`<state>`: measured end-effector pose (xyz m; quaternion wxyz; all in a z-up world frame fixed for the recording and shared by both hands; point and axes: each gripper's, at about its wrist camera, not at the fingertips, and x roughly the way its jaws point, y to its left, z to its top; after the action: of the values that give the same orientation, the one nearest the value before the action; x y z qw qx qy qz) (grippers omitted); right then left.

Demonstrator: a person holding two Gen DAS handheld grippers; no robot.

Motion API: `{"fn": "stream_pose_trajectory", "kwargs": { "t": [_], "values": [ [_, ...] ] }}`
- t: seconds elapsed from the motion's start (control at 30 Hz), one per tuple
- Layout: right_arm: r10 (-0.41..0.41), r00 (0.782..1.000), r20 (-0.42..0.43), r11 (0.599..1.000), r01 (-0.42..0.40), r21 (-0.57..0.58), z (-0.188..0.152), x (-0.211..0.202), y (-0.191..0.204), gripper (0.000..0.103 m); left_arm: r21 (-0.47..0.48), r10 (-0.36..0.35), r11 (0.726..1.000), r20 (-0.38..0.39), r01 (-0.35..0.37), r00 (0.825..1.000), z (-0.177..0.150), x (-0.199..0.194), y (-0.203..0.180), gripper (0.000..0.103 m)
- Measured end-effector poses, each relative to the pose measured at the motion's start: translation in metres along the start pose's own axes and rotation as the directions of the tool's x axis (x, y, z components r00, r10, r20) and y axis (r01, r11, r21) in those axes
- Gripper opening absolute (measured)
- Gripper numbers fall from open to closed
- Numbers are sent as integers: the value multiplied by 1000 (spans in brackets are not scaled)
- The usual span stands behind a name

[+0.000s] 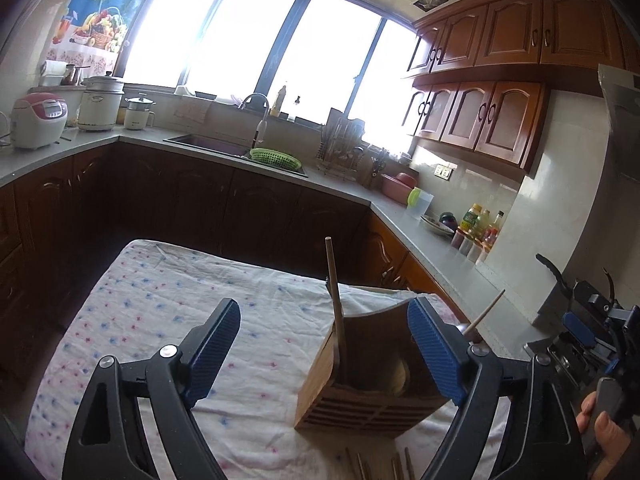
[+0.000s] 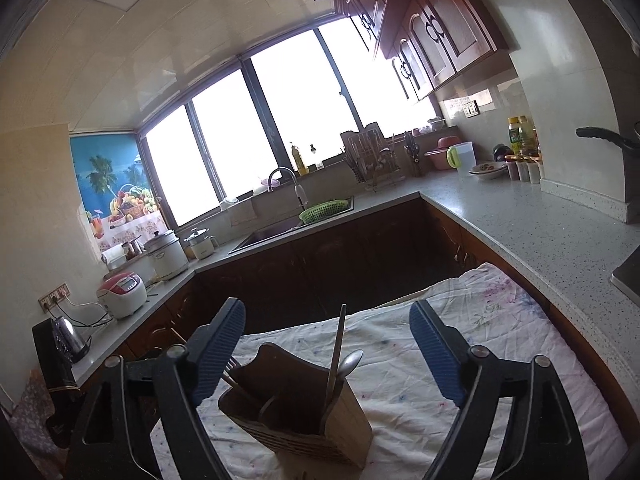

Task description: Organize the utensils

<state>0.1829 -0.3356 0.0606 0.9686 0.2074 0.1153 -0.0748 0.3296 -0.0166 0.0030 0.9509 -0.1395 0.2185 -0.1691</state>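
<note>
On the cloth-covered counter (image 1: 168, 300), a wooden utensil holder (image 1: 360, 384) is standing upright with its mouth facing up. Seen from the left wrist, the left gripper (image 1: 324, 356) is hovering over it with fingers spread wide and gripping nothing; the holder is sitting toward the right finger (image 1: 436, 352), just ahead and below. A wooden stick (image 1: 335, 300) is rising from the holder, its long axis nearly vertical and leaning slightly away. Seen from the right wrist, the right gripper (image 2: 328, 356) is also standing wide and empty, and the holder (image 2: 296, 412) is lying between its 2 fingers, nearer the left one (image 2: 218, 356). A metal spoon (image 2: 348, 364) and a long handle (image 2: 338, 344) are poking up on the holder's right side, and fork tines (image 2: 231, 365) are showing at the left. Both grippers are pointing slightly downward at the holder. More sticks (image 1: 380, 464) are lying flat on the cloth below the holder in the left view, closest to the left gripper, so that hand is probably better placed to fetch them.
</note>
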Motion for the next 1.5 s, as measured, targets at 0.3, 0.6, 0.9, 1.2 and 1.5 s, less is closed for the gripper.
{"fn": "stream_pose_trajectory", "kwargs": {
  "t": [0.3, 0.6, 0.9, 1.2, 1.5],
  "values": [
    [-9, 999, -39, 998, 12, 62, -42, -49, -20, 100, 4, 22, 1000, -60, -22, 998, -41, -66, 9, 89],
    [-53, 988, -147, 996, 63, 65, -105, -87, -37, 99, -5, 37, 999, -171, -38, 985, -87, -97, 6, 89],
    [-75, 969, -234, 994, 91, 62, -146, -97, -51, 99, 1, 31, 999, -274, -32, 961, -110, -94, -5, 89],
    [-90, 959, -270, 992, 110, 59, -157, -93, -60, 99, 30, 50, 999, -299, -43, 953, -113, -75, -14, 89],
    [-109, 940, -324, 991, 129, 42, -162, -72, -64, 99, 101, 104, 992, -362, -72, 926, -117, -36, -30, 88]
  ]
}}
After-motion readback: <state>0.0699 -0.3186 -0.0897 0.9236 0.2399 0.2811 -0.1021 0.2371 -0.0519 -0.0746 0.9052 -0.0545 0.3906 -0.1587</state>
